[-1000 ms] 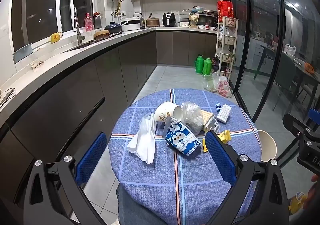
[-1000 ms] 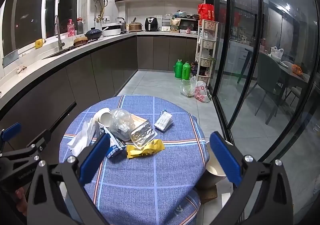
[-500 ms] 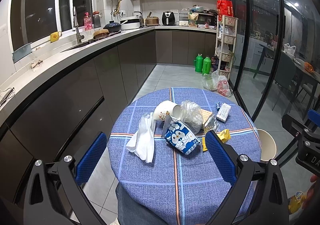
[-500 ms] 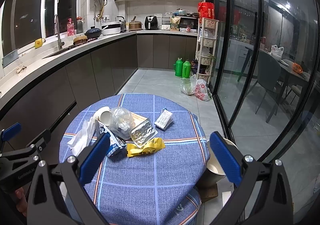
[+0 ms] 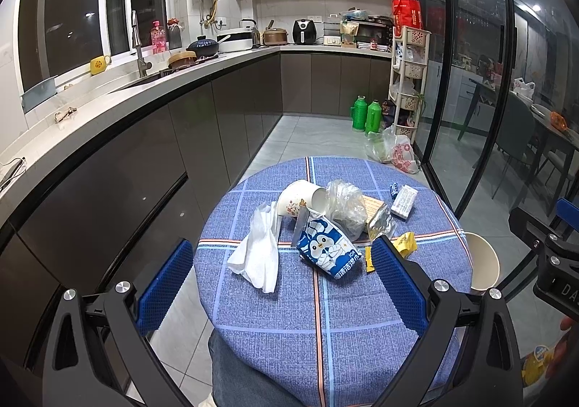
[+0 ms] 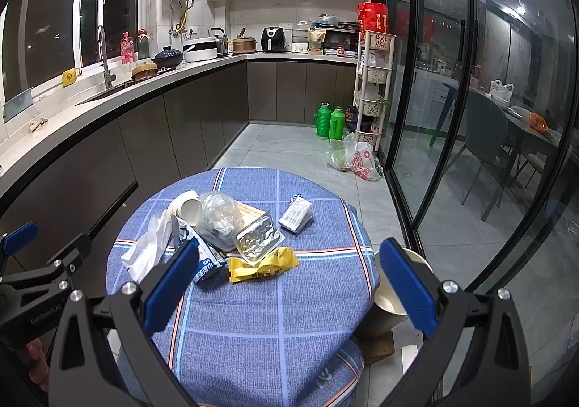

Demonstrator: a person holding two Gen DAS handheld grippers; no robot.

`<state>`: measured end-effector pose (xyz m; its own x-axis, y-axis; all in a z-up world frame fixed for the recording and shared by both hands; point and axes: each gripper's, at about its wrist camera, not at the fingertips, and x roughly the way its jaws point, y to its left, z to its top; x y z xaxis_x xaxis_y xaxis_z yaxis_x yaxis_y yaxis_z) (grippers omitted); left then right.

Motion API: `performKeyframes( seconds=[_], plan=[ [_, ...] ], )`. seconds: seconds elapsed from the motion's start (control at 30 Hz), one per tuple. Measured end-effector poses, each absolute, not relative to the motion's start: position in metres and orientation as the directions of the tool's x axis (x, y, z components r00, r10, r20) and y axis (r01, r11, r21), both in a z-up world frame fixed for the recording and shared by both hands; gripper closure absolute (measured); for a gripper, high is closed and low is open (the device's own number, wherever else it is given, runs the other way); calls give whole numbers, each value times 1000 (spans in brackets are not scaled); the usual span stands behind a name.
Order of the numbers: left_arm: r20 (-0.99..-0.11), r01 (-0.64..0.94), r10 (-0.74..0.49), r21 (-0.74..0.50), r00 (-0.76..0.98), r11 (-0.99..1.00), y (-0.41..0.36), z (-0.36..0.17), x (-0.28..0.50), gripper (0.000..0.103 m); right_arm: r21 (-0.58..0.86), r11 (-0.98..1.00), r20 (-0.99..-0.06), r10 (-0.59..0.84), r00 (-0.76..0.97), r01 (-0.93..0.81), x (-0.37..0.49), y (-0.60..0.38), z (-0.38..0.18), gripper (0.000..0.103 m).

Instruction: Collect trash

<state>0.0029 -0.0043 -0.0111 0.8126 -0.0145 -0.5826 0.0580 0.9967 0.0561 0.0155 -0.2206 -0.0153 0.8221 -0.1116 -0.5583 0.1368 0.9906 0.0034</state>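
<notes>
Blue-padded fingers of the left gripper (image 5: 282, 284) and the right gripper (image 6: 289, 287) are spread wide and hold nothing above the near part of the round table (image 6: 260, 327) with its blue checked cloth. Farther on, mid-table, the trash lies heaped: white tissue (image 5: 258, 251), blue wet-wipe pack (image 5: 327, 249), yellow wrapper (image 6: 262, 264), foil tray (image 6: 257, 238), clear plastic bag (image 6: 219, 213) and tipped paper cup (image 5: 298, 197), with a white bin (image 6: 389, 293) just beside the table's right edge.
</notes>
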Motion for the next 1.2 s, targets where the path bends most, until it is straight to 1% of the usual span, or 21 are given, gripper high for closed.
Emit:
performKeyframes(
  seconds=[1.2],
  plan=[
    [-587, 59, -14, 58, 809, 997, -4, -11, 3, 8, 2, 991, -564, -108, 819, 133, 16, -221, -17, 3]
  ],
)
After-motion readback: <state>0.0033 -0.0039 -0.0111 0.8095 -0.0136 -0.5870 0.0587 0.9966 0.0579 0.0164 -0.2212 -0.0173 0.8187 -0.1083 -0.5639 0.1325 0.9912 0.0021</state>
